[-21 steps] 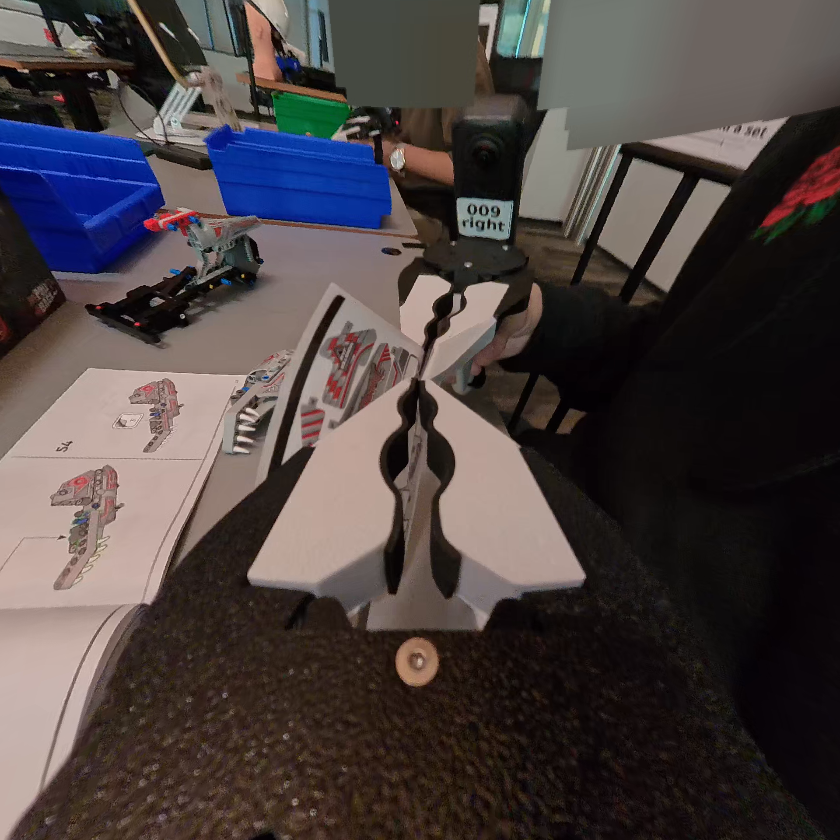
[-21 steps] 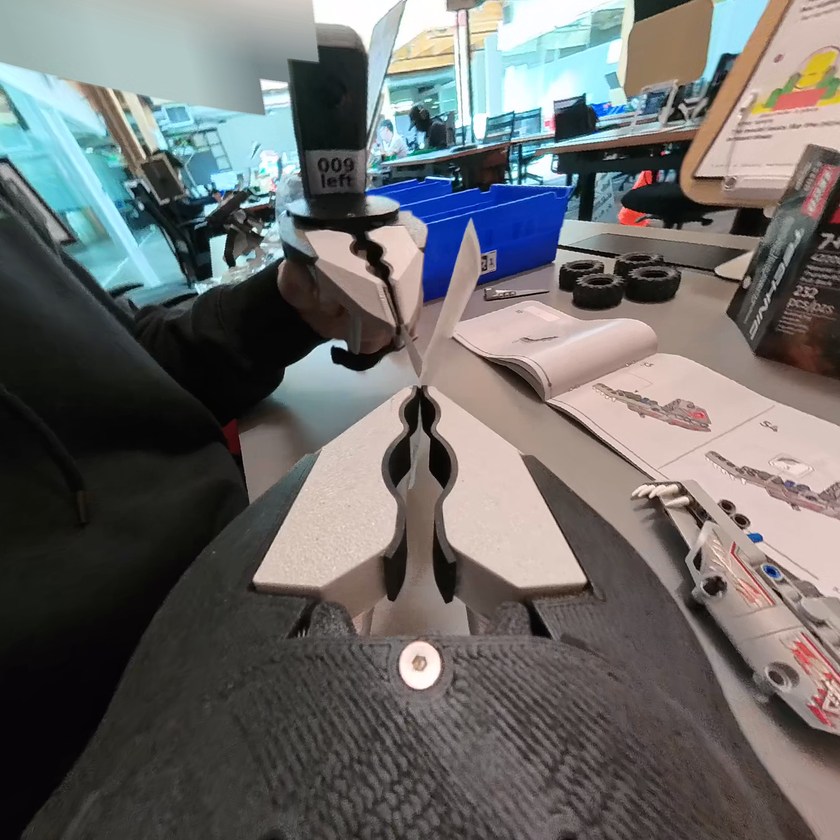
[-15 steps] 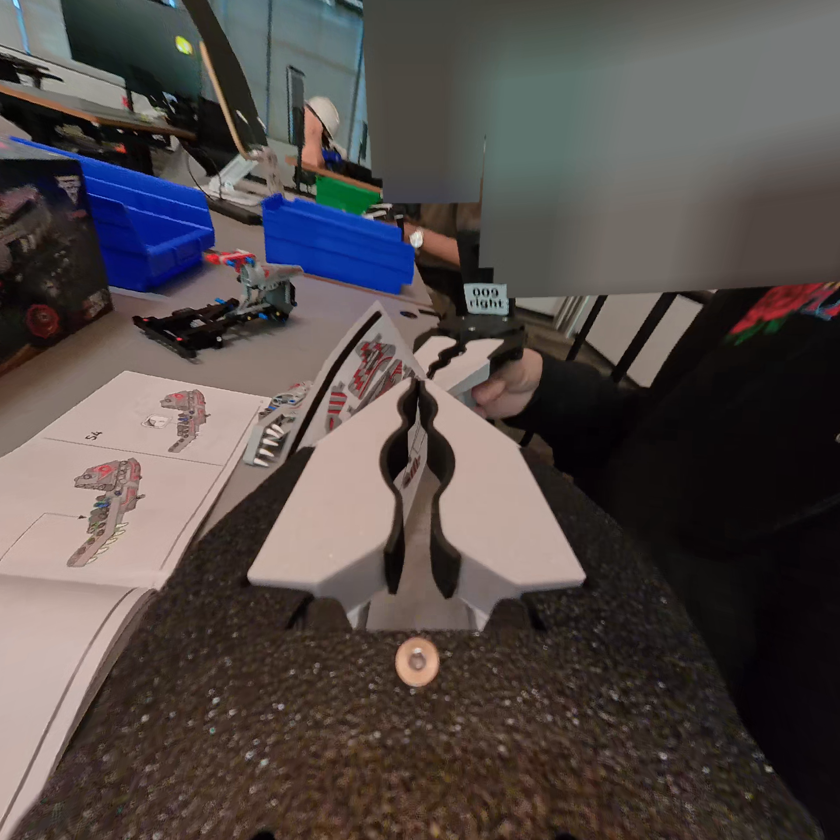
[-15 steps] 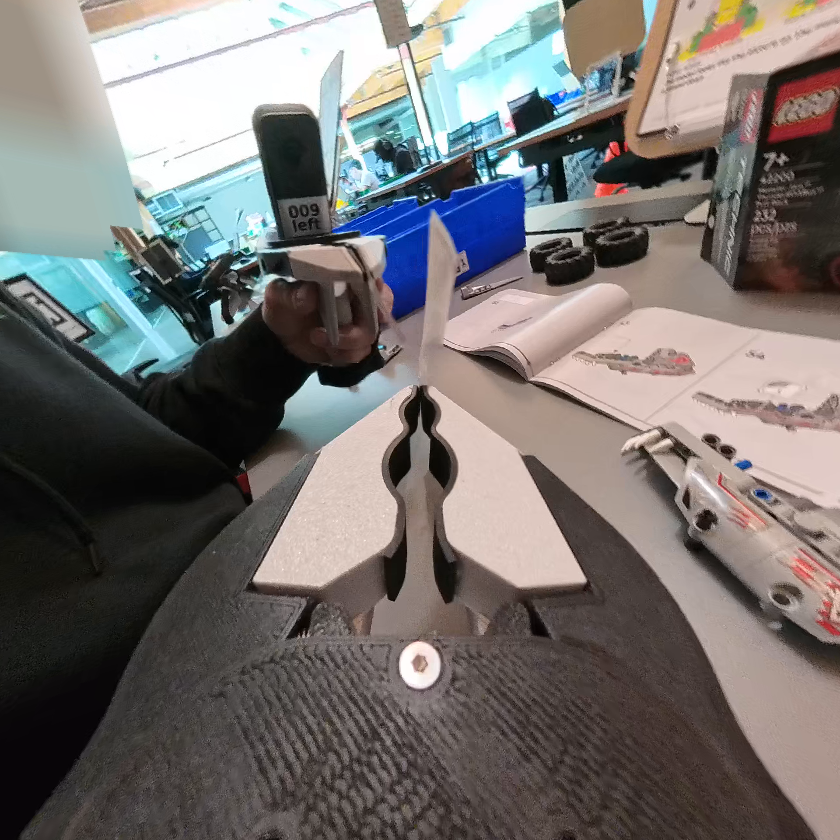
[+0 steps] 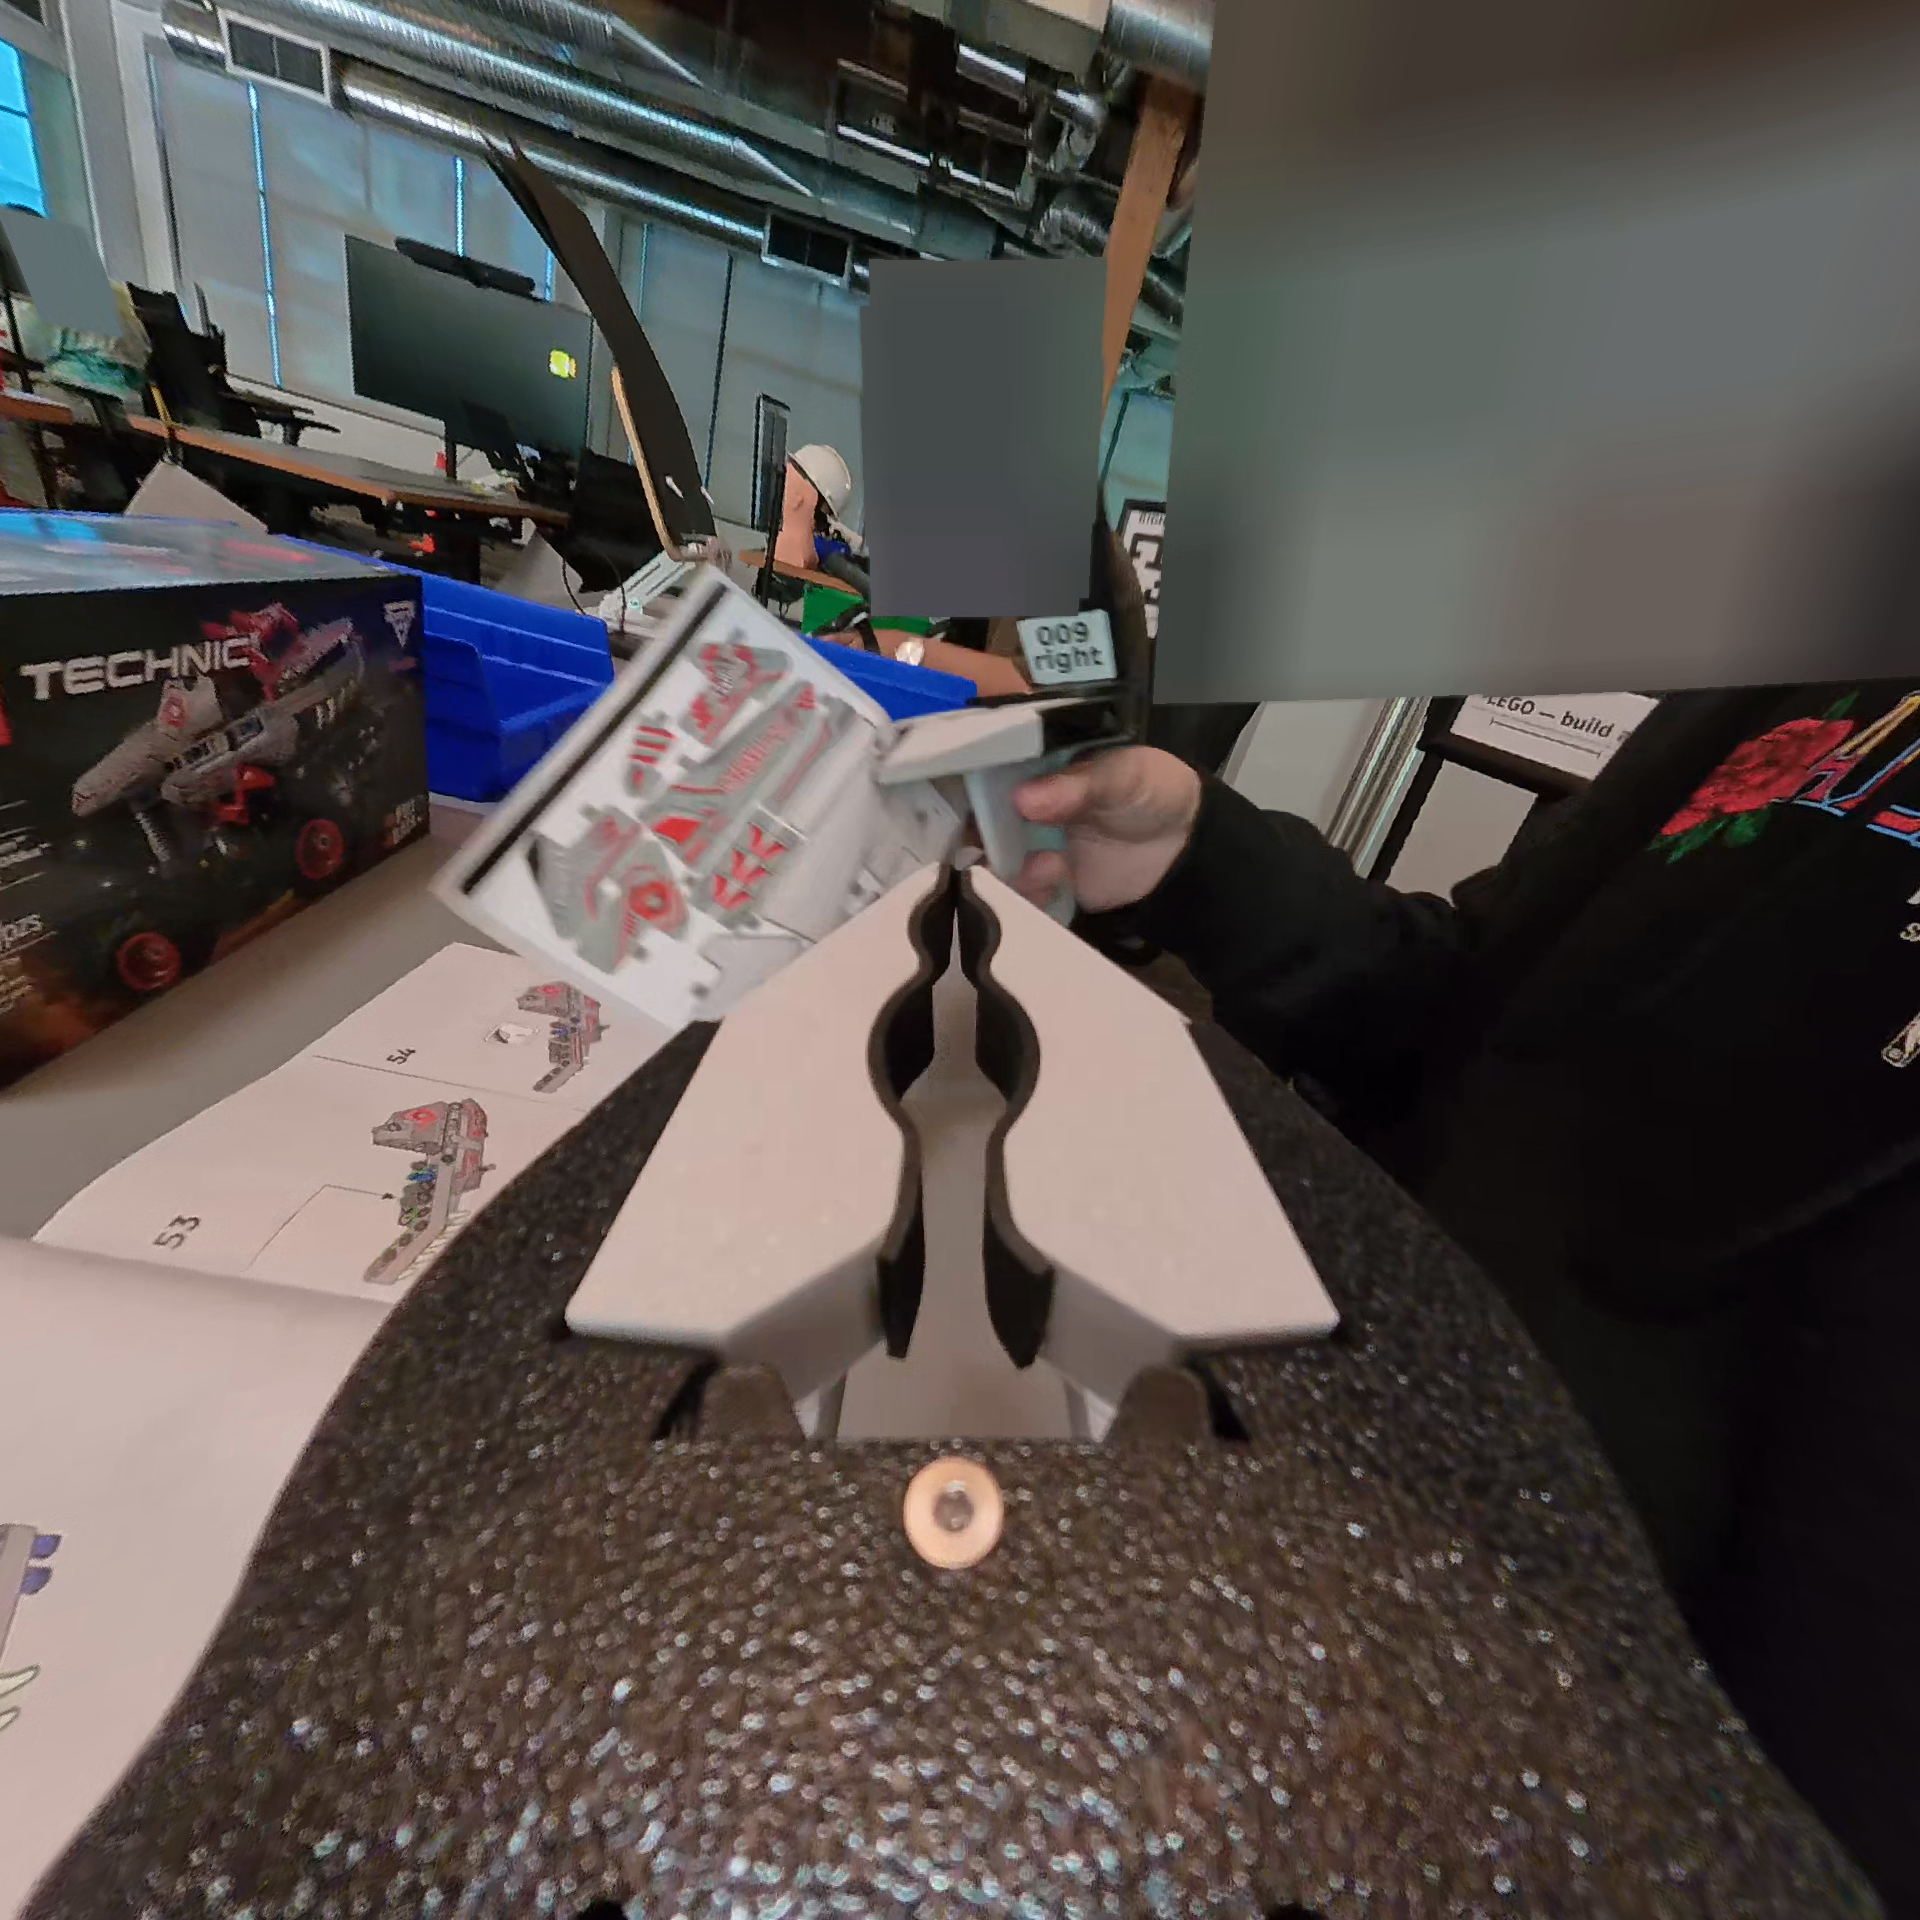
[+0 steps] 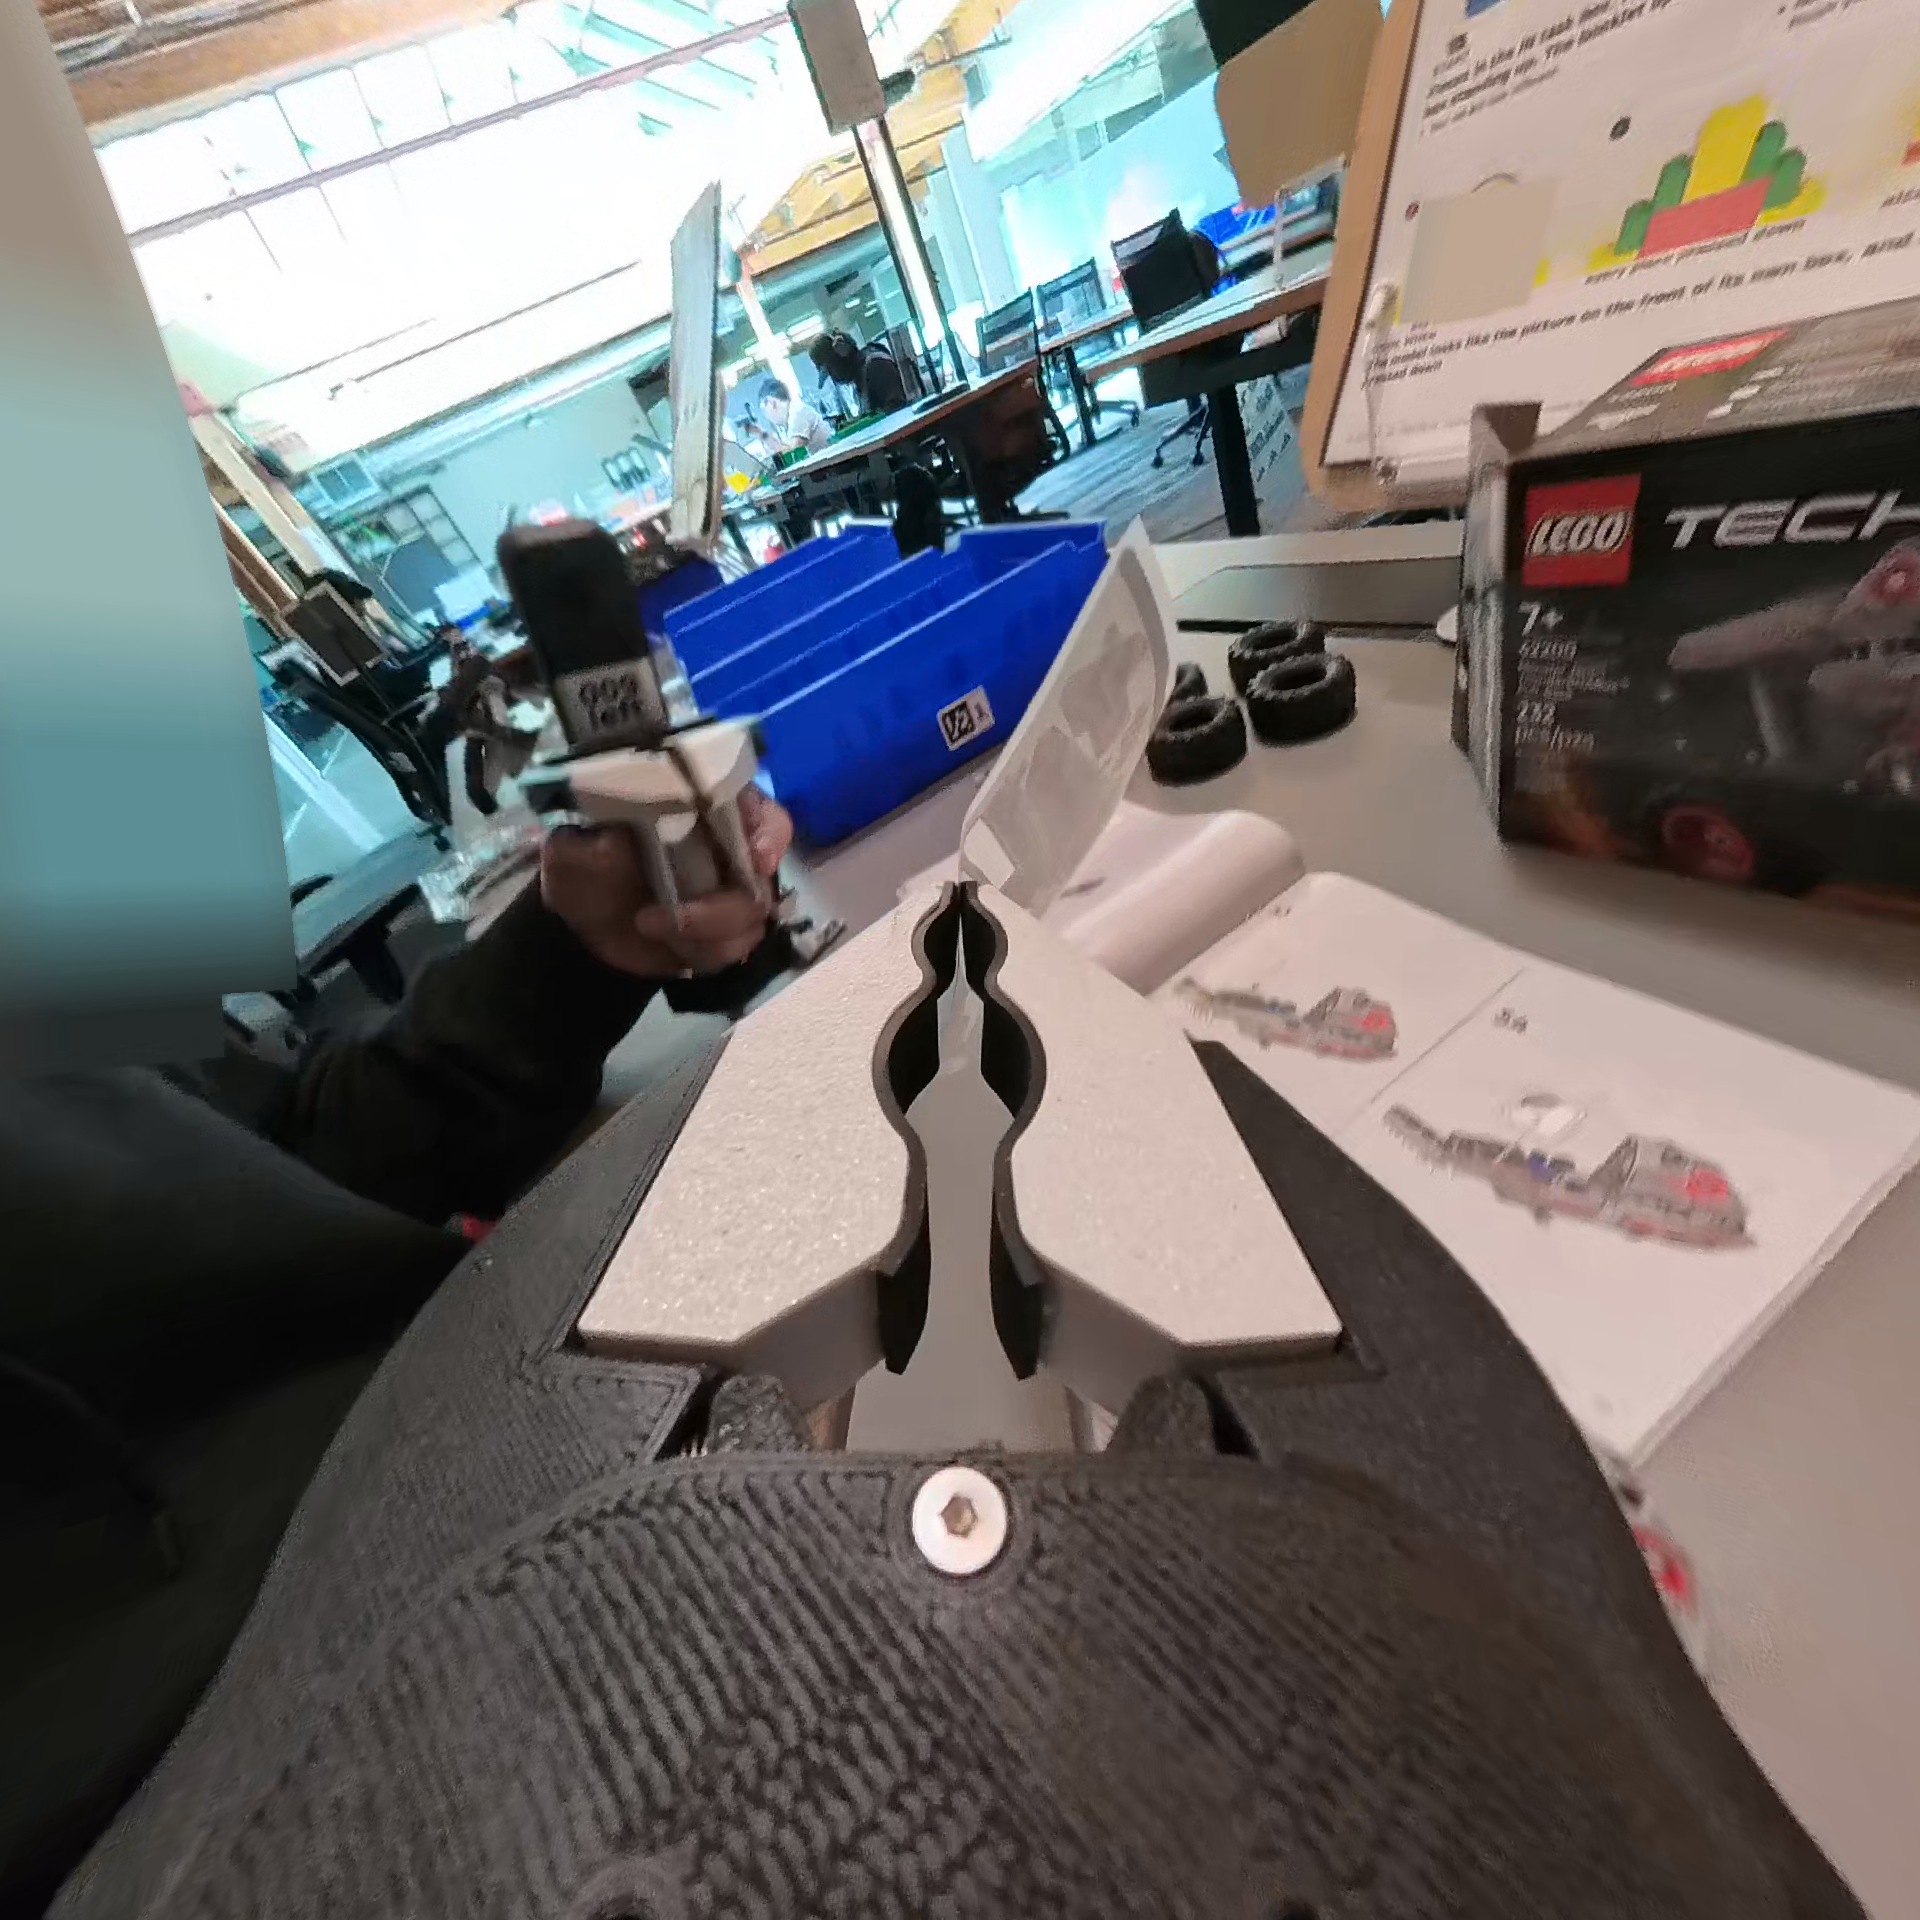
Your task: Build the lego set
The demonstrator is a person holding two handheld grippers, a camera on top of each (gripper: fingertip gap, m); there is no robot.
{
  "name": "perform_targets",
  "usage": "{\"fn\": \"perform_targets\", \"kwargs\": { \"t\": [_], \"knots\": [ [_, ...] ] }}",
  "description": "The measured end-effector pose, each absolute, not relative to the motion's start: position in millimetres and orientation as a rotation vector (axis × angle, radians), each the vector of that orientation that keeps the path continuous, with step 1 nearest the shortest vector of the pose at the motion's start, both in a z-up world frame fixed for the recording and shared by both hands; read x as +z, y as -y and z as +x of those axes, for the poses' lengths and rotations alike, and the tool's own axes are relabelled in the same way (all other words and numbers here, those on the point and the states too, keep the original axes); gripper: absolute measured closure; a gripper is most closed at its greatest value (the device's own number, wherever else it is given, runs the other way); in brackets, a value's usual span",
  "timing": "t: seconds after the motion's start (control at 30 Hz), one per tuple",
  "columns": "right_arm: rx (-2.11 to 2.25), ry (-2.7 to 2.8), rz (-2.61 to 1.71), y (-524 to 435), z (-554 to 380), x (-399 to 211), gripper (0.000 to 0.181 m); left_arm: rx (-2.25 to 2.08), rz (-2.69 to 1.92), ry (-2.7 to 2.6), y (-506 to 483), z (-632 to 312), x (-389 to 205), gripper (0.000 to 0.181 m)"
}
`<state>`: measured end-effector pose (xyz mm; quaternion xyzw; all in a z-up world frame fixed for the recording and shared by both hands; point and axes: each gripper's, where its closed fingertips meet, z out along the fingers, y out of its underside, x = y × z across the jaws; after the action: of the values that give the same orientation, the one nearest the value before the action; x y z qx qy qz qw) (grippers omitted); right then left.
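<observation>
My right gripper (image 6: 961,896) is shut on the corner of a white sticker sheet (image 6: 1070,748), which stands up and to the right of its tips. In the left wrist view the sheet (image 5: 686,810) shows its grey and red stickers, held in the air by the right gripper (image 5: 896,767). My left gripper (image 5: 956,875) is shut, just below and in front of the sheet's held corner. I see nothing clear between its jaws. In the right wrist view the left gripper (image 6: 675,774) is off to the left, apart from the sheet.
The open instruction booklet (image 5: 343,1122) lies on the grey table (image 6: 1403,810), also in the right wrist view (image 6: 1558,1122). A black set box (image 6: 1704,665) stands behind it. Black tyres (image 6: 1247,696) and blue bins (image 6: 883,665) are farther back. A clipboard (image 6: 1351,260) stands behind the box. Some 10 cm of space lies between my two pairs of fingers.
The left gripper has let go of the sticker sheet and pulled away from it. The right gripper has kept the sheet and turned it flatter, stickers facing the left camera.
</observation>
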<state>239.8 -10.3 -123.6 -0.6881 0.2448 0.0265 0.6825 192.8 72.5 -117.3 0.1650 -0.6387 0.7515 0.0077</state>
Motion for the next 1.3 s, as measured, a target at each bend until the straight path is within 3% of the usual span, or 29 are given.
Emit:
{"fn": "perform_targets", "kwargs": {
  "t": [0.3, 0.7, 1.0, 1.3],
  "knots": [
    [0.310, -0.483, -1.285, -56.8, 300.0, -72.0, 0.181, 2.496, 0.559, 1.992, -111.8, 197.1, -104.4, 0.181],
    [0.321, -0.388, -1.288, -119.1, 297.5, -67.0, 0.181, 2.648, 0.589, 2.027, -165.2, 197.2, -88.3, 0.181],
    [0.166, -0.908, -1.292, -144.1, 390.9, -137.1, 0.181, 2.685, 0.638, 1.985, -182.1, 198.3, -85.0, 0.181],
    [0.259, -0.929, -1.274, -190.2, 419.2, -146.3, 0.181, 2.677, 0.643, 2.004, -183.3, 198.1, -87.4, 0.181]
  ]
}}
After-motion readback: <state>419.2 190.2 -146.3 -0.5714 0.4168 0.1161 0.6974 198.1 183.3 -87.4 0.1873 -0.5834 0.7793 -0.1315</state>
